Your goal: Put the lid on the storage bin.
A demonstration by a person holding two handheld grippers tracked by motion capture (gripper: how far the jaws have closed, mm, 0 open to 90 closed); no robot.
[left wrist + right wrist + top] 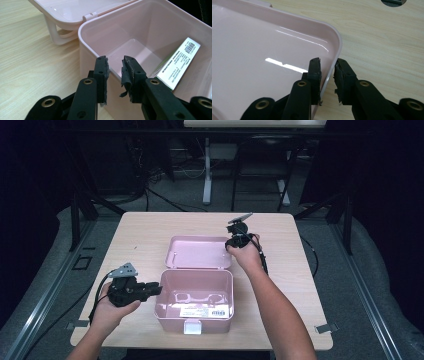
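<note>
A pink plastic box stands open at the table's front middle, its lid laid back flat behind it. A white barcode label lies inside. My left gripper is at the box's left wall; its jaws stand slightly apart astride the rim, one outside and one inside, left gripper open. My right gripper is at the lid's right rim, open, with one jaw over the lid's inside and one over the table, right gripper.
The light wooden table has bare surface to the left, right and back of the box. A white latch sits on the box's front wall. Cables trail from both grippers off the table edges. Dark stands and a desk leg stand beyond the far edge.
</note>
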